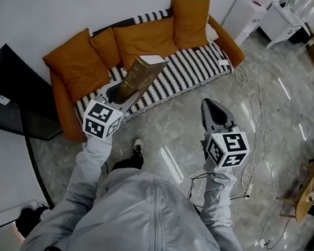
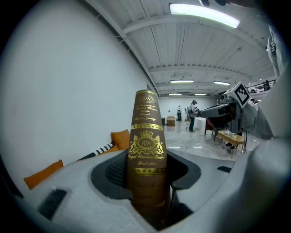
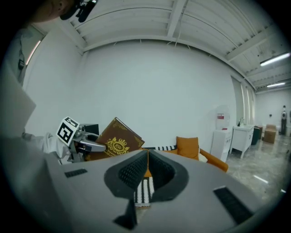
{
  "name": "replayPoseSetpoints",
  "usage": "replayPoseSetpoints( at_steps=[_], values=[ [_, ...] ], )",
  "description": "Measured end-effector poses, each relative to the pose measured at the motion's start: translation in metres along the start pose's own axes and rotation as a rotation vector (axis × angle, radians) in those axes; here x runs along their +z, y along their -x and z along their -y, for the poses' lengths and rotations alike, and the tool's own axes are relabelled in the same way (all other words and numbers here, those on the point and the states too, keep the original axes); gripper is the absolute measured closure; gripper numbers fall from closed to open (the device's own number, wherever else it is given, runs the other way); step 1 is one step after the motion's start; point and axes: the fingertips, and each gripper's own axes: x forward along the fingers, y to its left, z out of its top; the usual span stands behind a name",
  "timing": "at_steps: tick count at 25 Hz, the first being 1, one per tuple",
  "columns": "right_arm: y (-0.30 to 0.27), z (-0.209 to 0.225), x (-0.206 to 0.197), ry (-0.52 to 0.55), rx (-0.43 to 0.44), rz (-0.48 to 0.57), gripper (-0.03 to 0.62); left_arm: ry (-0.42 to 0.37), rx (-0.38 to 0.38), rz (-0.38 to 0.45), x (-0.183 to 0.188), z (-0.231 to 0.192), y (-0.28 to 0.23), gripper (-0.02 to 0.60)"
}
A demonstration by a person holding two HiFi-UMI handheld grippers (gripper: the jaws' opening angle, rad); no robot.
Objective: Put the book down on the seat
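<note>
The person's grey jacket [image 1: 145, 223] fills the bottom of the head view, with both sleeves stretched forward. The left gripper [image 1: 117, 93] is clamped on the lower end of a thick brown book [image 1: 141, 71] with a gold crest on its spine and cover. The book stands on end, tilted, held in the air in front of the sofa's black-and-white striped seat [image 1: 189, 69], not resting on it. The right gripper [image 1: 207, 105] holds nothing, its jaws pressed together, above the glossy stone floor [image 1: 173, 132] near the sofa front. Orange cushions [image 1: 139, 40] line the back of the seat. Farther right, white cables [image 1: 255, 111] trail across the floor, and a white cabinet [image 1: 245, 16] stands beyond the sofa's end.
</note>
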Motion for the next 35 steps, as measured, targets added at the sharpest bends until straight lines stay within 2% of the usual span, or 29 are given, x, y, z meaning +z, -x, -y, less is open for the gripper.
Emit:
replayPoseSetpoints(
  at_steps=[7,20,27,35],
  values=[
    [-0.071,0.034,0.008,-0.026,-0.007,-0.037,0.565,0.028,-0.023,-0.023,0.008,-0.052,-0.062,0.36],
    [-0.171,0.082,0.007,-0.072,-0.023,-0.094,0.565,0.079,-0.065,-0.094,-0.006,-0.124,-0.146,0.36],
    [-0.227,0.123,0.019,-0.02,-0.052,-0.104,0.565,0.069,-0.09,-0.099,0.003,-0.169,-0.203,0.36],
    [-0.283,0.19,0.009,-0.015,-0.016,-0.145,0.565,0.139,-0.097,-0.146,-0.011,-0.172,-0.287,0.36]
  ],
)
